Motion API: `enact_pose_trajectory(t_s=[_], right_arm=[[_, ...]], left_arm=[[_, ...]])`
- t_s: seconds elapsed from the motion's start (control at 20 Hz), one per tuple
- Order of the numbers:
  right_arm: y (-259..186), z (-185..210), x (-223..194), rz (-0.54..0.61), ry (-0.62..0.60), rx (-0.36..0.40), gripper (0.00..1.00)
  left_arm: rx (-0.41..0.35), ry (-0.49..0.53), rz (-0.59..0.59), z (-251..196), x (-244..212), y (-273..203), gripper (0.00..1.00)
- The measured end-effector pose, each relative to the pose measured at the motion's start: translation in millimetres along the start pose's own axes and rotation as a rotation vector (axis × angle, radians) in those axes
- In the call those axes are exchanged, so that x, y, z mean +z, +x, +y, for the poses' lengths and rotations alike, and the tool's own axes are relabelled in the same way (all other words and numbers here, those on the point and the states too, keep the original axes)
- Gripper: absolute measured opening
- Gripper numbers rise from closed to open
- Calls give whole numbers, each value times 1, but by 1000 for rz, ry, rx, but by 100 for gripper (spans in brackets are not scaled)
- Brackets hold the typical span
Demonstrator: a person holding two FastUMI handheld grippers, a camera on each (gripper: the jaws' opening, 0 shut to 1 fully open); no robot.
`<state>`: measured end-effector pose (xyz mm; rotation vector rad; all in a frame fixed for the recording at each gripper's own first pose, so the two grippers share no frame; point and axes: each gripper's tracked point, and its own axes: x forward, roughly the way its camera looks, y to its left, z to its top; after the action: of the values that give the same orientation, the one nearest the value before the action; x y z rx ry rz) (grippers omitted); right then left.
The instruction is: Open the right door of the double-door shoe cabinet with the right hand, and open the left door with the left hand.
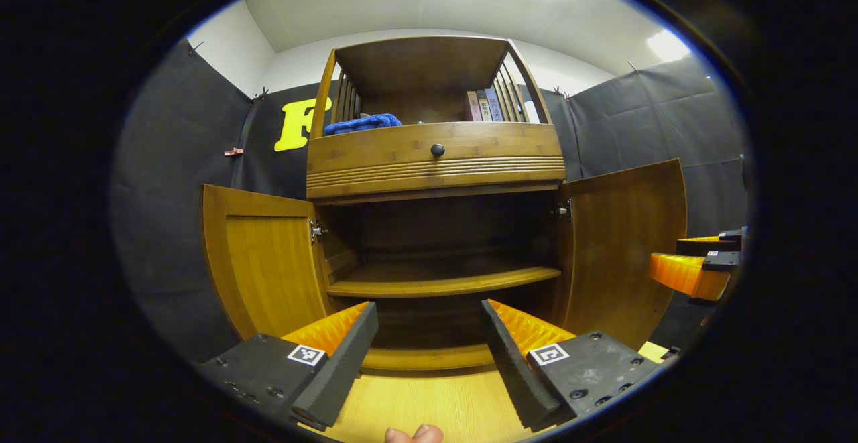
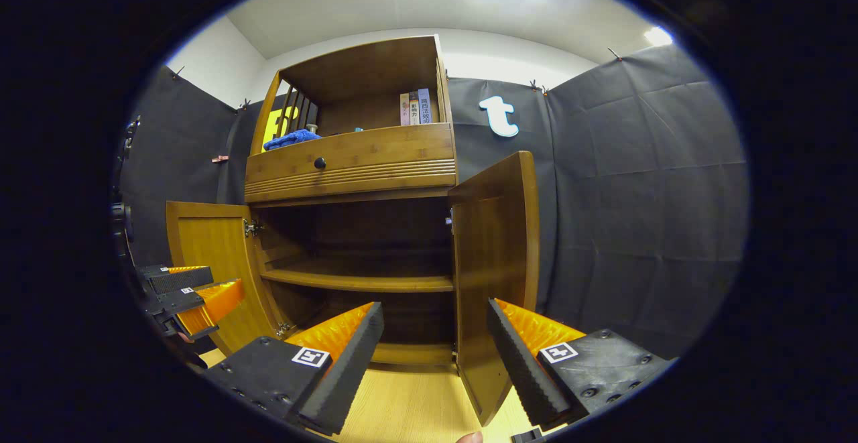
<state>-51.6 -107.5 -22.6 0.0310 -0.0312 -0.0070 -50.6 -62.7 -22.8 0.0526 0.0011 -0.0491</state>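
Wooden shoe cabinet (image 1: 436, 161) doors open; left gripper view faces it squarely.

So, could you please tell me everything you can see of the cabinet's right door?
The right door is a tall panel of warm brown wood with a bamboo-like grain and a raised frame around its inner face. It stands swung wide open on metal hinges at the cabinet's right side, upright, its lower edge just above the pale wooden floor. Nothing touches it: the right gripper hangs open in front of it, apart from it.
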Motion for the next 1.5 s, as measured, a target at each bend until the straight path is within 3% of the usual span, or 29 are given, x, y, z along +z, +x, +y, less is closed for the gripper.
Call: enact_pose_trajectory(t_s=[1.5], right_arm=[[0,3,-1,-5,-15,10,100]], left_arm=[[-9,6,0,-4,1,4,93]])
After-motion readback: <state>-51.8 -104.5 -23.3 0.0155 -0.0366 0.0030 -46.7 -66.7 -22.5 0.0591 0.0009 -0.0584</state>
